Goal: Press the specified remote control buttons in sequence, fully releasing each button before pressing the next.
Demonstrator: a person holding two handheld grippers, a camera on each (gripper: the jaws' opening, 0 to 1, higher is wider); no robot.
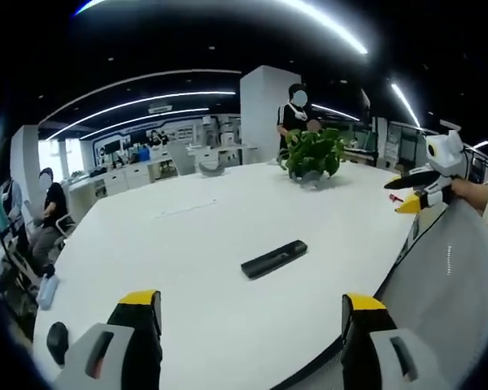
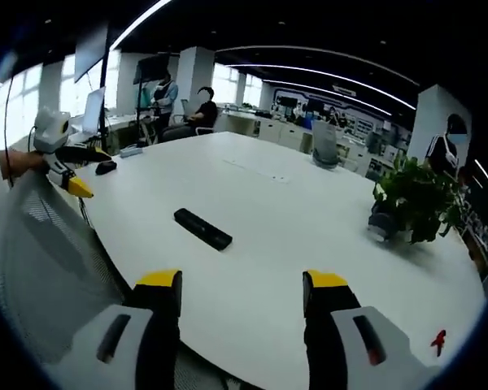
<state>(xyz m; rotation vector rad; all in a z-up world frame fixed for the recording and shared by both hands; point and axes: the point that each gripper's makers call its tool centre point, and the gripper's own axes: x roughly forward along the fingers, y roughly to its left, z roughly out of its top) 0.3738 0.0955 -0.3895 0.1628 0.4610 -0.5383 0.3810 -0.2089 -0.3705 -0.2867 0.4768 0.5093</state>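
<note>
While we hold both tools low at the near edge of the large white rounded surface (image 1: pixel 187 244), the slim black rectangular remote control (image 1: pixel 274 258) lies flat on it, out ahead of us and apart from both sets of jaws. Taking that remote as our landmark in the left gripper view, a small dark oval mouse-like object (image 1: pixel 57 341) sits far to its left near the surface's edge, and our left gripper (image 1: pixel 254 313), grey with yellow tips, stands just short of it with jaws spread wide and nothing between them. Beyond the remote and slightly right stands a leafy green potted plant (image 1: pixel 312 154). Farther right, past the surface's rim, our right gripper (image 1: pixel 423 188) comes into sight, held by a hand.

In the right gripper view, the left gripper (image 2: pixel 69 171) appears left of the remote (image 2: pixel 202 228), off the surface's edge. Our right gripper (image 2: pixel 242 291) sits short of the remote, jaws wide and empty. The plant (image 2: pixel 415 199) stands well to the remote's right.
</note>
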